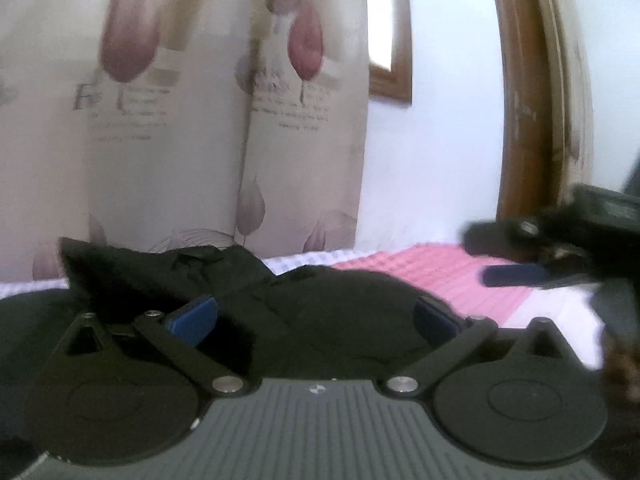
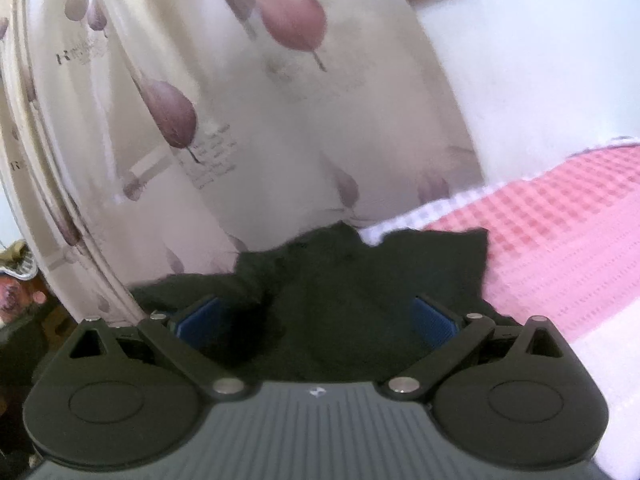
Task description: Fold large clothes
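Covering the bed, a pink-and-white checked sheet (image 2: 560, 216) ran back to a white wall (image 1: 432, 140), with a tulip-print curtain (image 1: 180, 120) hanging behind and a brown wooden frame (image 1: 524, 100) at the right. Left gripper (image 1: 316, 316) stood wide, its 2 blue pads (image 1: 196, 316) apart with nothing clamped, dark cloth lying loose beyond them. Right gripper (image 2: 316, 316) also stood wide, empty. Its blurred fingers showed at the left view's right edge. Black garment (image 2: 360, 280) lay rumpled on the sheet near the curtain, edges uneven.
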The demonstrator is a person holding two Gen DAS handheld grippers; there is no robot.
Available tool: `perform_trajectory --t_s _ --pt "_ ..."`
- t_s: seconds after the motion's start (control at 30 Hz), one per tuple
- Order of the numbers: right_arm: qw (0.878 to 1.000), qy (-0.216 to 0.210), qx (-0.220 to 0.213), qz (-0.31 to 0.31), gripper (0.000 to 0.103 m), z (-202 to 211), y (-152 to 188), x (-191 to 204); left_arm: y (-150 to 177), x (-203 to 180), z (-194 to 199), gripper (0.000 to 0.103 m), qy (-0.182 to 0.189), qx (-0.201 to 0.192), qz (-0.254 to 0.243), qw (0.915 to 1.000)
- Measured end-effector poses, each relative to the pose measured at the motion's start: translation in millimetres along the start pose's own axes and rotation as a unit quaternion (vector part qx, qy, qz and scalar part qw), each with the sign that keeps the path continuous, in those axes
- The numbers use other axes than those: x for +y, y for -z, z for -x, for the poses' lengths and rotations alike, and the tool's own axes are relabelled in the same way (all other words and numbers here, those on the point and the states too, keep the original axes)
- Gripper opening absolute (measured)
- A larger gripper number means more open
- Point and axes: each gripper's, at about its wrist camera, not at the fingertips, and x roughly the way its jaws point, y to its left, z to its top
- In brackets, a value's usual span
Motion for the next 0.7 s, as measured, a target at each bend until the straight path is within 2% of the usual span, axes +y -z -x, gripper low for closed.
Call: perform_trajectory --t_s 0.1,0.2,0.27,0.33,0.4,0.47,0.53,0.57,0.6,0.63,0.67,0.7 --pt "0.998 -0.045 0.015 0.05 0.102 -12 -17 28 7 26 34 0.103 0.003 -0.016 0.072 0.9973" --pt "0.985 -0.085 0.062 0.139 0.103 -41 -29 74 17 56 58 0.103 -0.028 -0.031 0.136 0.9898" --pt "0.974 -0.095 0.091 0.185 0.103 -62 -26 104 30 85 72 0.103 -0.056 -0.04 0.187 0.98" --pt "0.961 -0.103 0.114 0.23 0.103 -85 -16 133 45 114 81 0.103 -0.078 -0.046 0.242 0.9661" --pt "0.943 -0.09 0.131 0.292 0.103 -107 3 160 59 135 91 0.103 -0.104 -0.055 0.281 0.9523" --pt "0.918 -0.045 0.136 0.37 0.103 -132 27 183 71 147 96 0.103 -0.116 -0.065 0.309 0.9418" --pt "0.885 -0.001 0.131 0.446 0.1 -153 52 194 77 156 97 0.103 -0.118 -0.068 0.335 0.9324" --pt "0.876 0.013 0.132 0.465 0.074 -160 59 195 78 158 100 0.103 -0.122 -0.064 0.339 0.9306" --pt "0.876 0.031 0.137 0.462 0.04 -166 58 193 78 157 103 0.103 -0.123 -0.063 0.336 0.9318" --pt "0.896 0.046 0.132 0.421 0.013 -167 47 184 76 156 104 0.103 -0.124 -0.064 0.33 0.9335" --pt "0.926 0.046 0.11 0.358 0.014 -158 31 167 77 155 107 0.103 -0.125 -0.065 0.325 0.9352" --pt "0.946 0.053 0.091 0.306 0.014 -149 19 151 76 155 111 0.103 -0.127 -0.064 0.321 0.9362"
